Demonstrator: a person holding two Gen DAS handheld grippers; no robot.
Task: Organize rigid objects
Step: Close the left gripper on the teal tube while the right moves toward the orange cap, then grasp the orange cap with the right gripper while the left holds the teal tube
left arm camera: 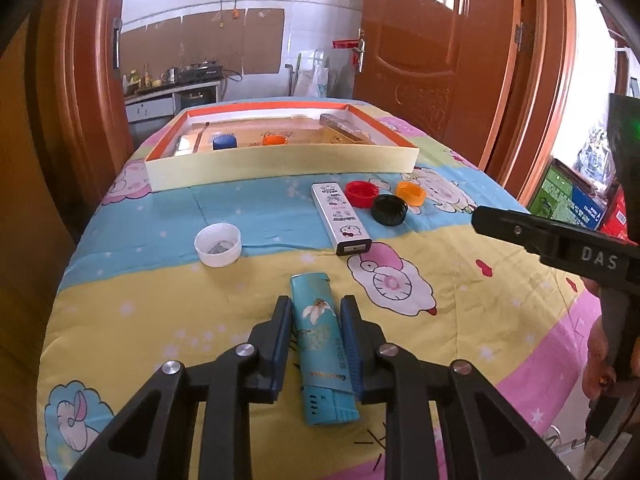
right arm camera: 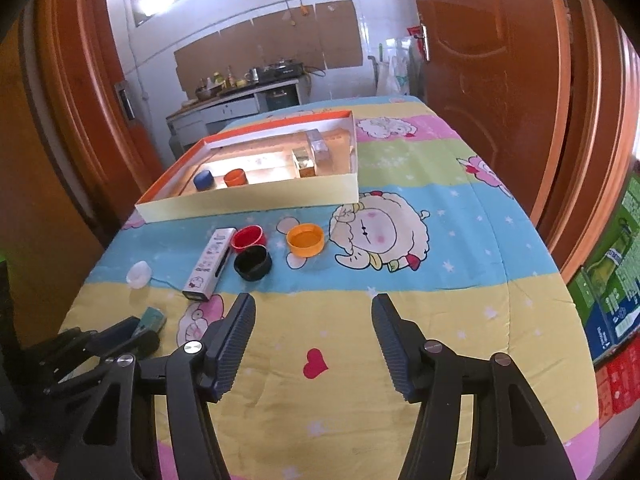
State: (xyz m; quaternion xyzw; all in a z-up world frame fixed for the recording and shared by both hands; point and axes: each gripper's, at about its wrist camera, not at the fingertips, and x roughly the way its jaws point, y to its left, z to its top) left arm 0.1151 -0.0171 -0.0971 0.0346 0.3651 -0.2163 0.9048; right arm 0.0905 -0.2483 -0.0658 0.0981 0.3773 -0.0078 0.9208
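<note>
My left gripper (left arm camera: 316, 306) is shut on a teal lighter (left arm camera: 322, 344) lying on the cartoon quilt; the lighter also shows in the right wrist view (right arm camera: 153, 320). My right gripper (right arm camera: 314, 306) is open and empty above the yellow band of the quilt. Ahead lie a white Hello Kitty lighter (left arm camera: 341, 216) (right arm camera: 210, 264), a red cap (left arm camera: 361, 195) (right arm camera: 248, 237), a black cap (left arm camera: 389, 209) (right arm camera: 252, 263), an orange cap (left arm camera: 411, 193) (right arm camera: 305, 241) and a white cap (left arm camera: 218, 244) (right arm camera: 139, 274). The shallow orange-rimmed box (left arm camera: 280, 162) (right arm camera: 248, 200) holds a blue cap (left arm camera: 225, 142), an orange cap (left arm camera: 275, 140) and small cases.
The quilt covers a table with edges on all sides. Wooden doors (left arm camera: 440, 60) stand behind and right. Cartons (right arm camera: 612, 280) sit on the floor to the right. The right gripper's body (left arm camera: 560, 240) shows at the right of the left wrist view.
</note>
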